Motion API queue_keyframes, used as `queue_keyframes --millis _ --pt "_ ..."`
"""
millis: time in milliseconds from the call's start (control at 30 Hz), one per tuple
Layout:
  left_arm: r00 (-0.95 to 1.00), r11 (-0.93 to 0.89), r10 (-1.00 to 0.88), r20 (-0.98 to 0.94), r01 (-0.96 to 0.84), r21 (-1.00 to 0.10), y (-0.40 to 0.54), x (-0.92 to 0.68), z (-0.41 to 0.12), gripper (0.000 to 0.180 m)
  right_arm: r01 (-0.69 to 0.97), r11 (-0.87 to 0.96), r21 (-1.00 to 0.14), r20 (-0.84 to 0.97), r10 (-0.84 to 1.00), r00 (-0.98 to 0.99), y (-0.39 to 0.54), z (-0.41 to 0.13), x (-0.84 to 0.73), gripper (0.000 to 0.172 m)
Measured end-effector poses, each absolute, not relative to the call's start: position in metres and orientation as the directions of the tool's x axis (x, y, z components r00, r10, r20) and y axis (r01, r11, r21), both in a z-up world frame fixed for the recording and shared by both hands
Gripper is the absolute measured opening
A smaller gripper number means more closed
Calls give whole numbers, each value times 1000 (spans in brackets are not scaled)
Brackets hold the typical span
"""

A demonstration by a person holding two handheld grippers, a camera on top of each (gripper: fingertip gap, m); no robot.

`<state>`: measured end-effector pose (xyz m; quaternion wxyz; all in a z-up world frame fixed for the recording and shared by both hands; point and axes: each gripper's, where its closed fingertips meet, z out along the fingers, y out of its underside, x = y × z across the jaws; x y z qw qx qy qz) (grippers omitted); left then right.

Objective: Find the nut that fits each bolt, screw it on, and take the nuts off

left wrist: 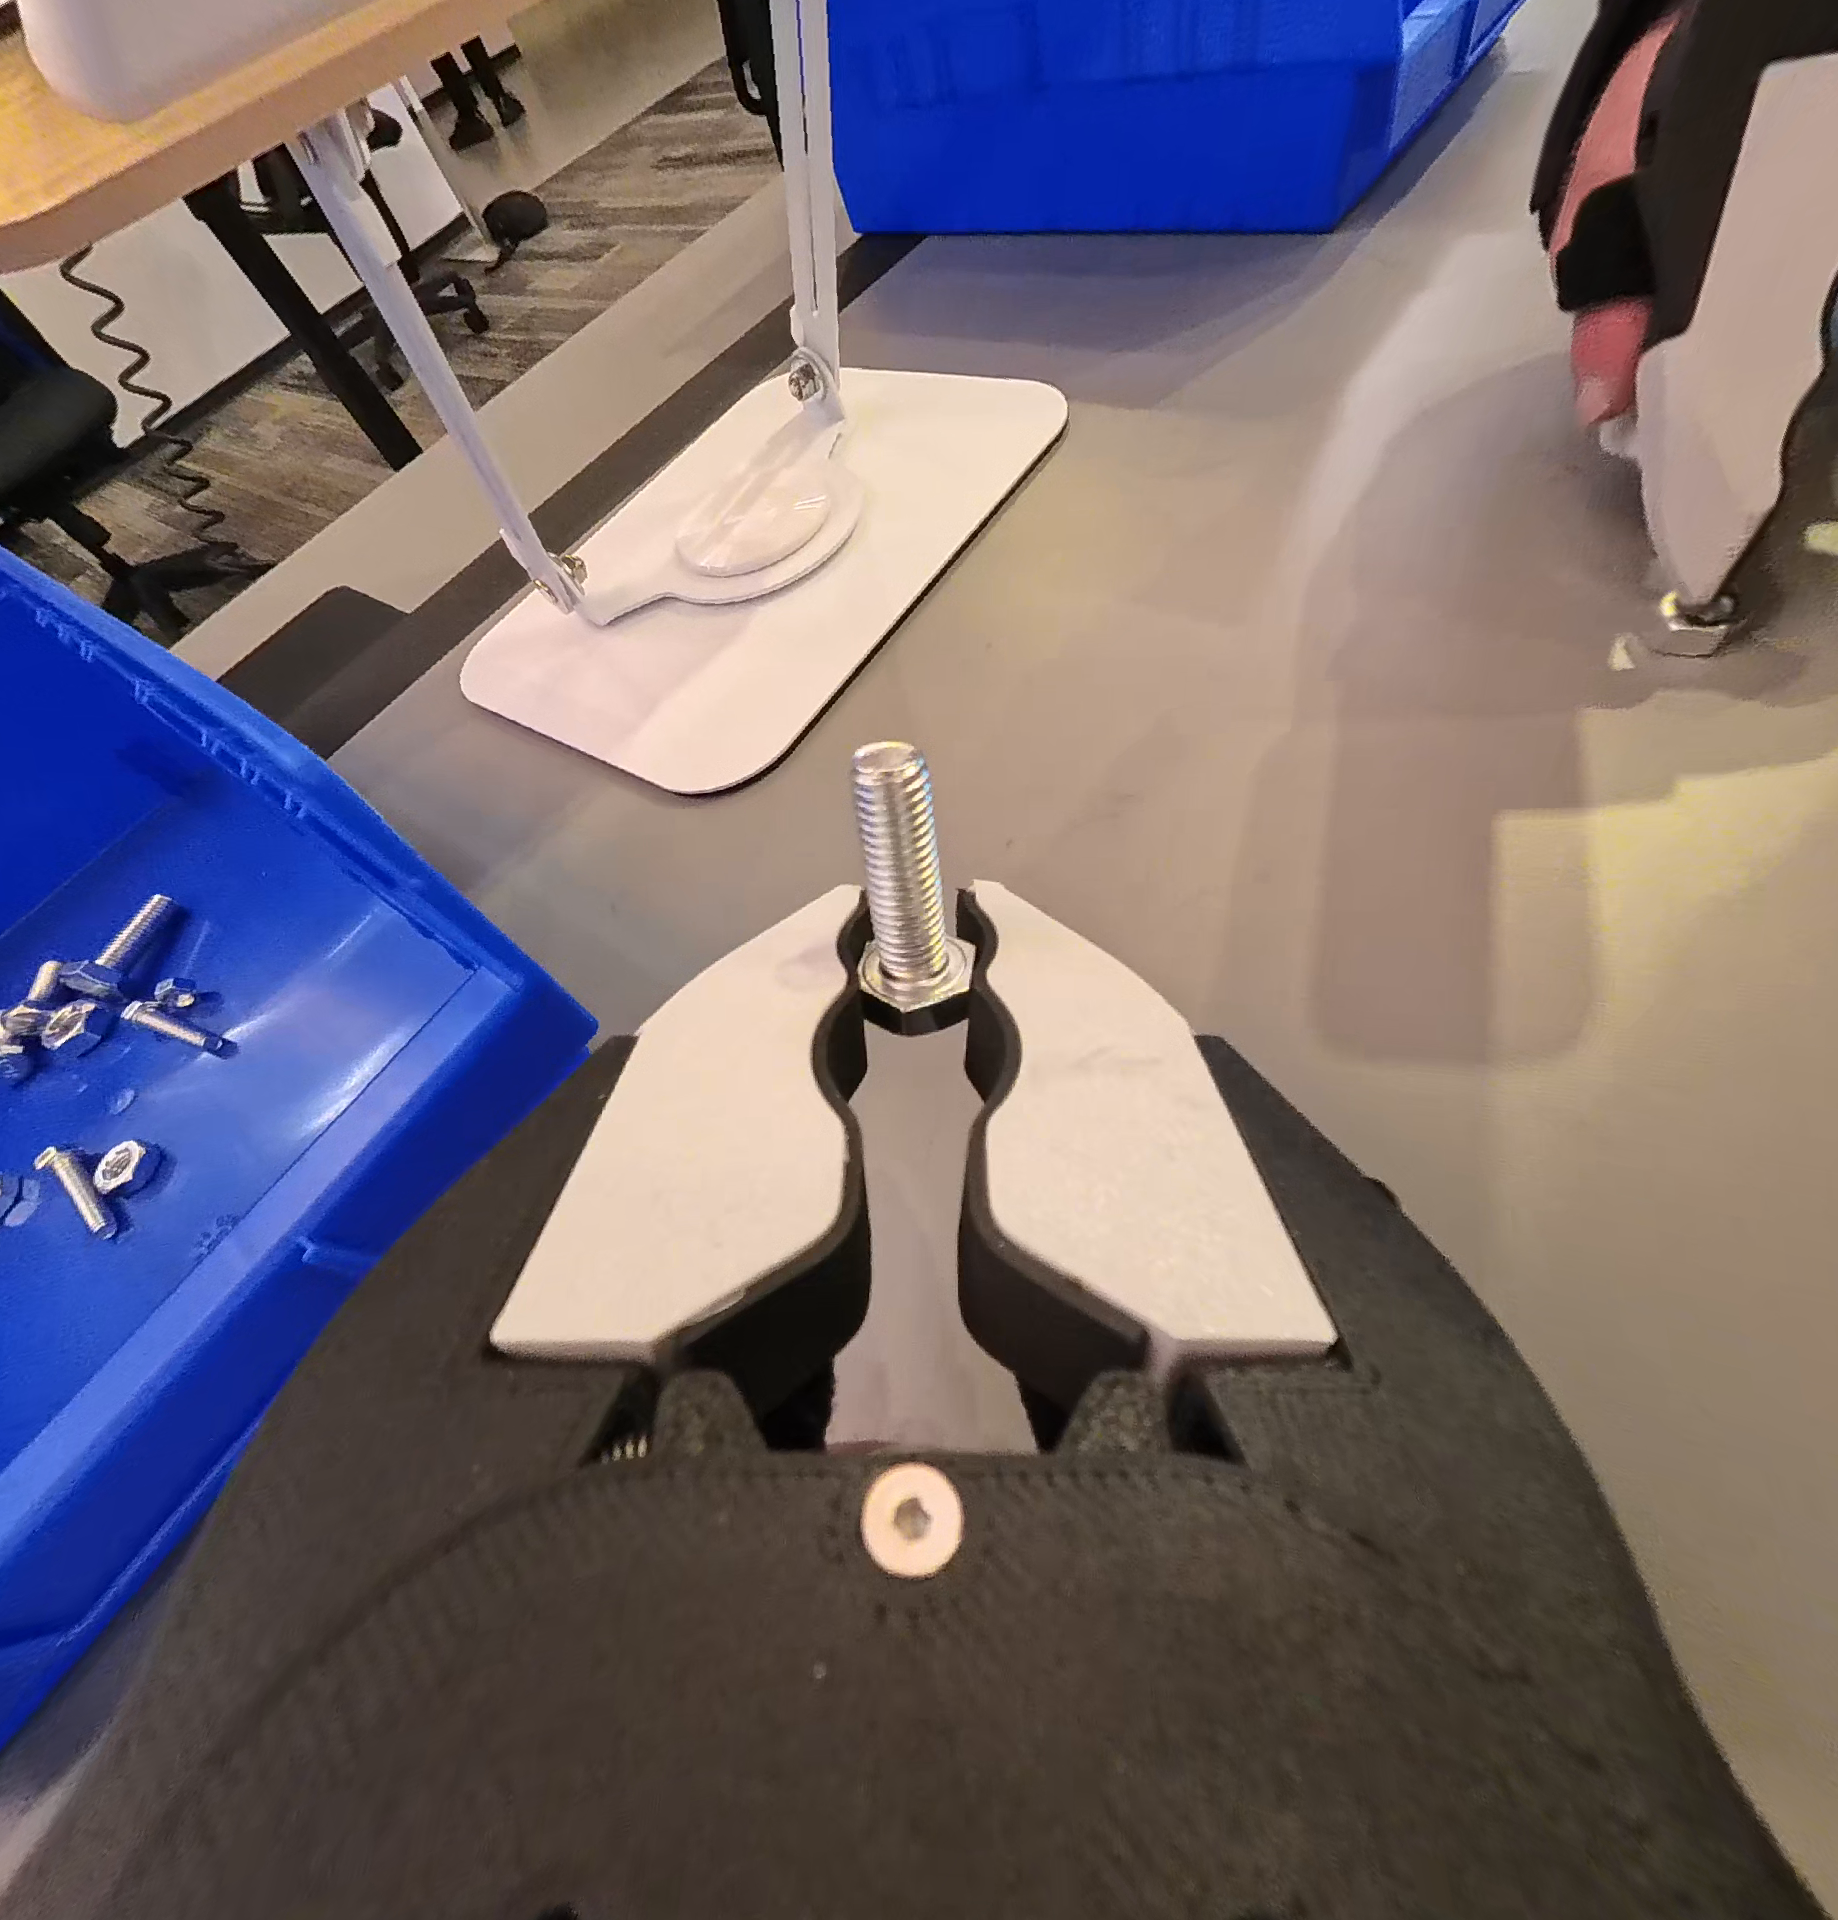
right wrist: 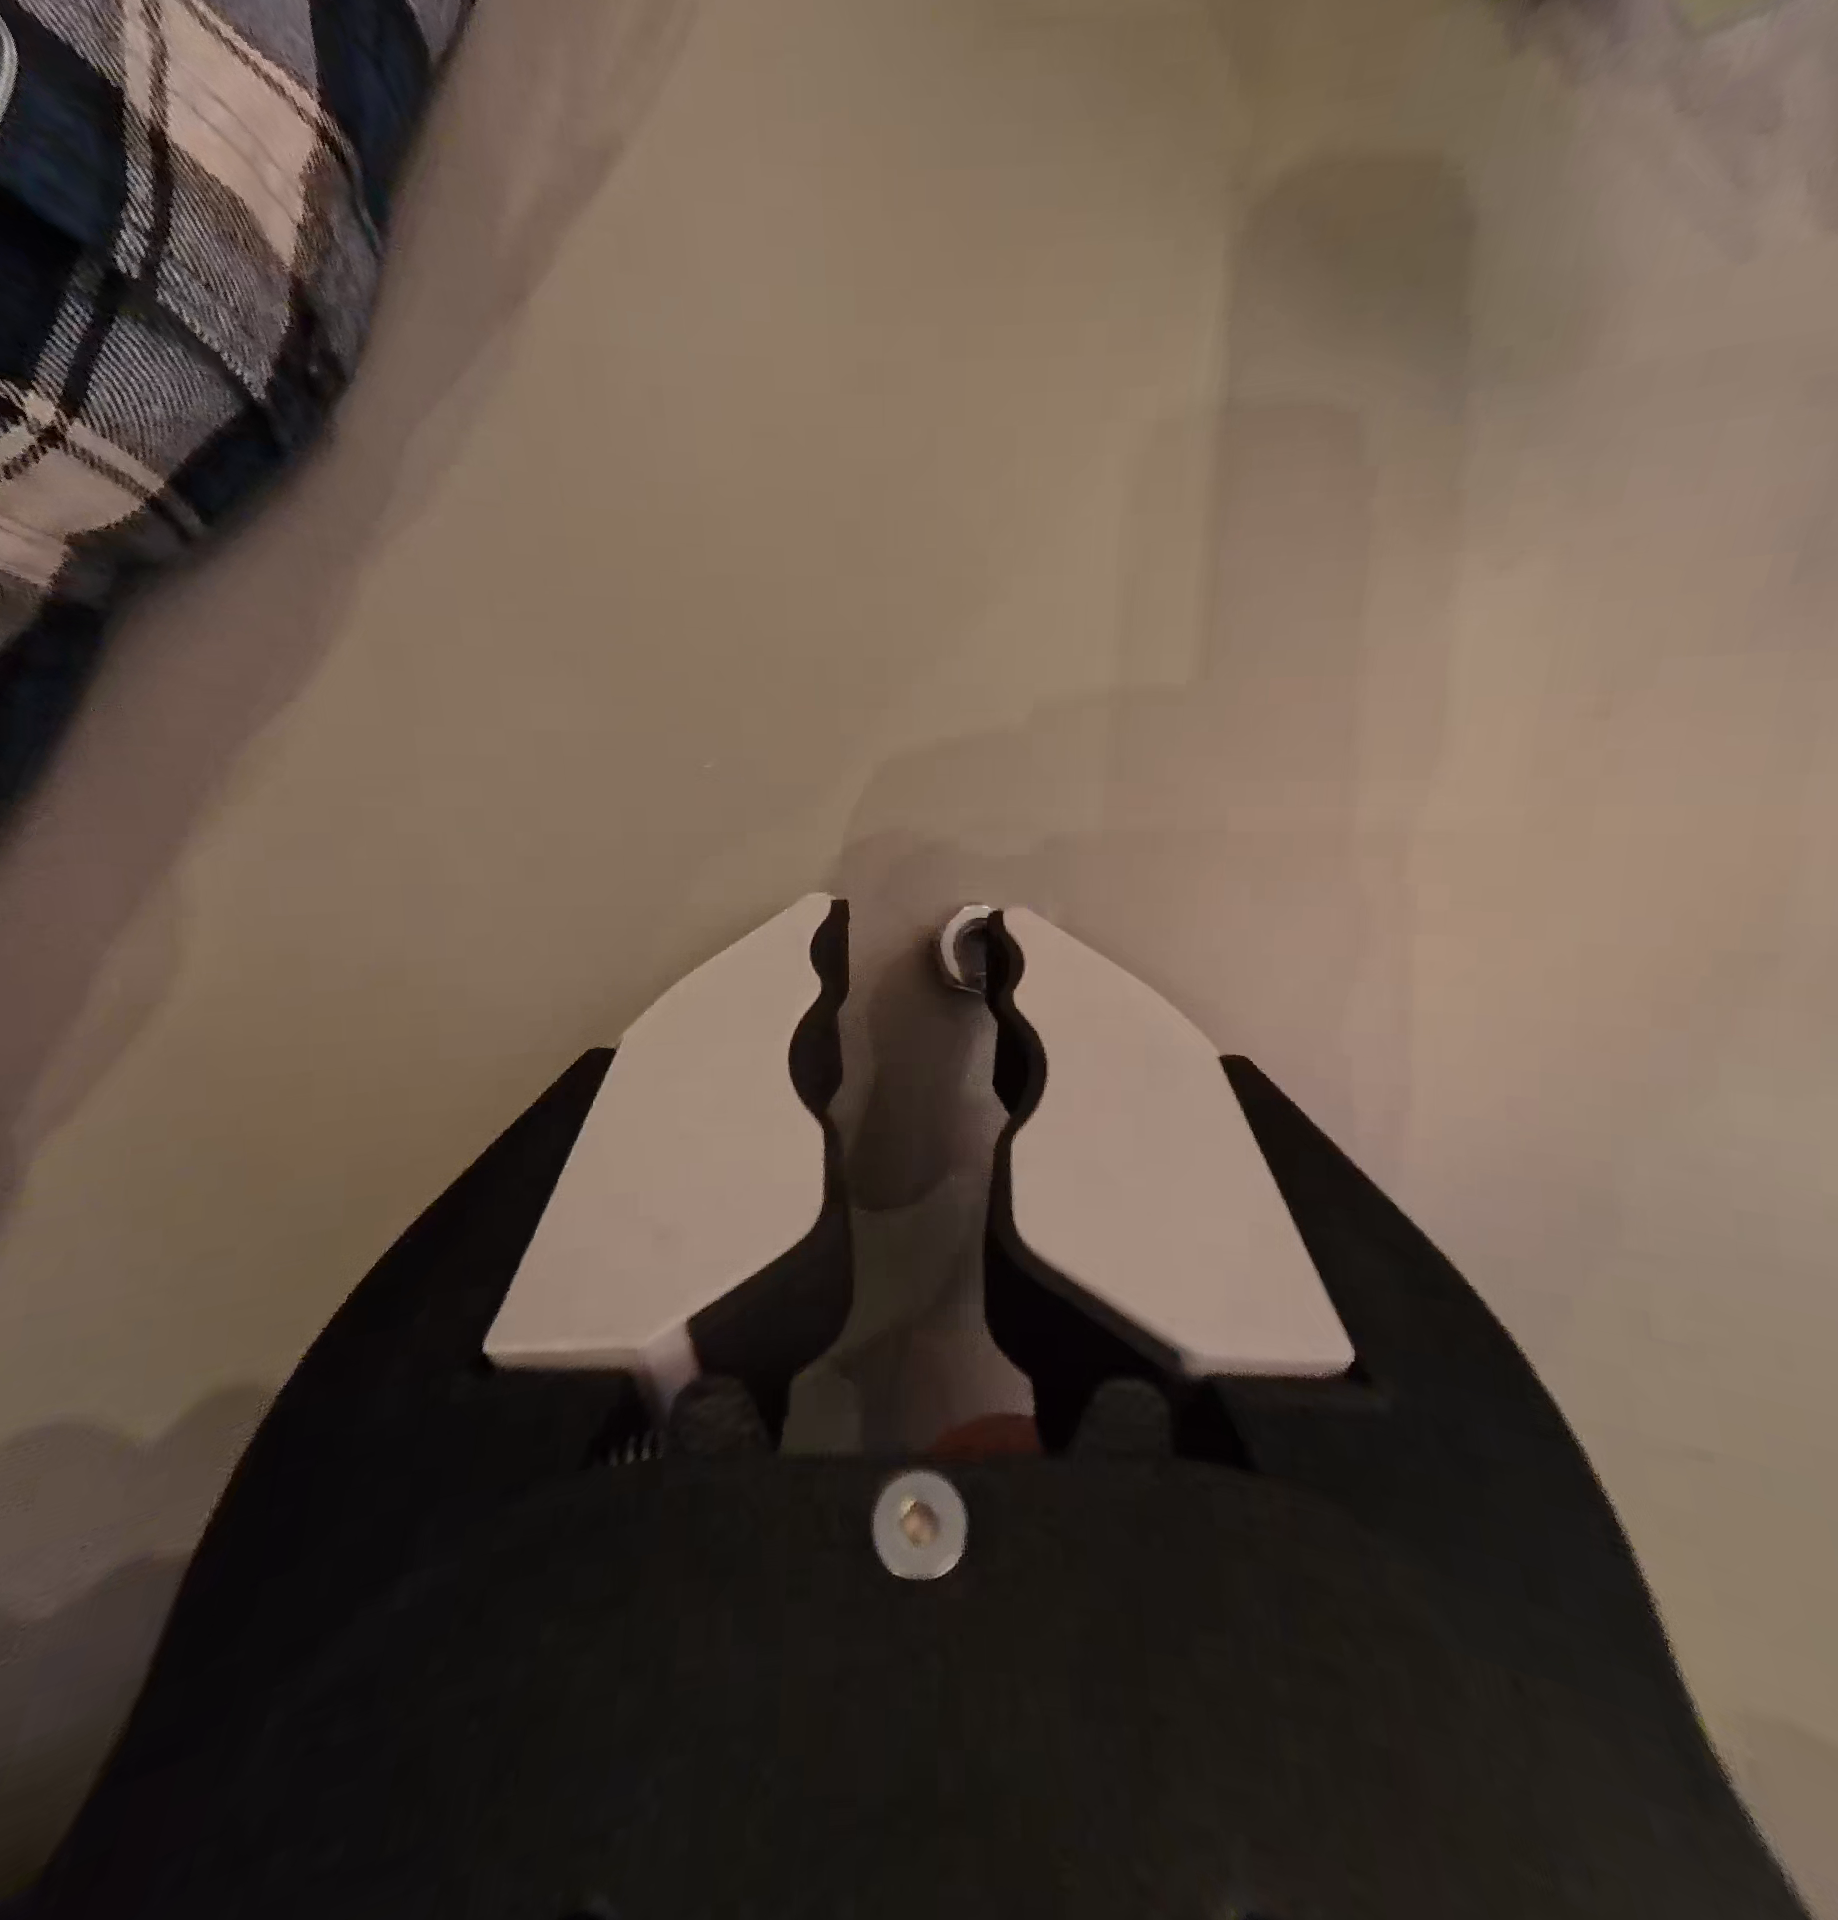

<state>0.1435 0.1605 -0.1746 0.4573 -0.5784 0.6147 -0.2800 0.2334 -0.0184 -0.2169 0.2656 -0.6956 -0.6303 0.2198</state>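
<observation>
The left claw (left wrist: 910, 961) is gripping a silver bolt (left wrist: 897, 862) by its 6-sided head, with both fingers pressing on the flats and the threaded shaft standing straight up, bare of any nut. That looks like the right place to hold it: the flats are giving the fingers something to bite on, while the threads are staying free for a nut. The bolt is steel, so it is likely stiff, small, light and slick, and apt to twist in the grip if turned hard.

The right claw (right wrist: 915, 940) is hanging spread over the grey table (right wrist: 998, 520), with a small silver nut (right wrist: 959, 945) lying flat on the table and touching its right finger (right wrist: 1102, 1039); the left finger is standing clear of it, so nothing is being held. The nut is thin and low, and probably slides or skips away when squeezed off-centre. Taking it across 2 opposite flats, centred between the fingers, seems safest.

More bolts and nuts are lying loose in the blue bin (left wrist: 302, 852) at the left, near a white lamp base (left wrist: 790, 582).
</observation>
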Motion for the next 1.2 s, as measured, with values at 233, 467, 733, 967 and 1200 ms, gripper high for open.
queue_keyframes --millis 233,467,733,967,1200 --pt "85 174 -968 -237 -451 -875 160 144 -174 14 772 -86 -630 32 990 137 -6 -217 238 24" --pt "67 169 -973 -222 -450 -877 158 145 -175 14 785 -77 -615 9 994 104 -10 -225 234 19" --pt "-93 154 -987 -128 -385 -910 126 151 -169 14 558 57 -828 139 985 106 41 -136 179 18" --pt "-190 215 -970 -153 -374 -902 107 150 -168 14 500 199 -843 252 967 40 90 -99 134 18" --pt "-184 235 -967 -177 -376 -896 110 148 -167 14 540 214 -814 259 966 7 103 -109 122 18"
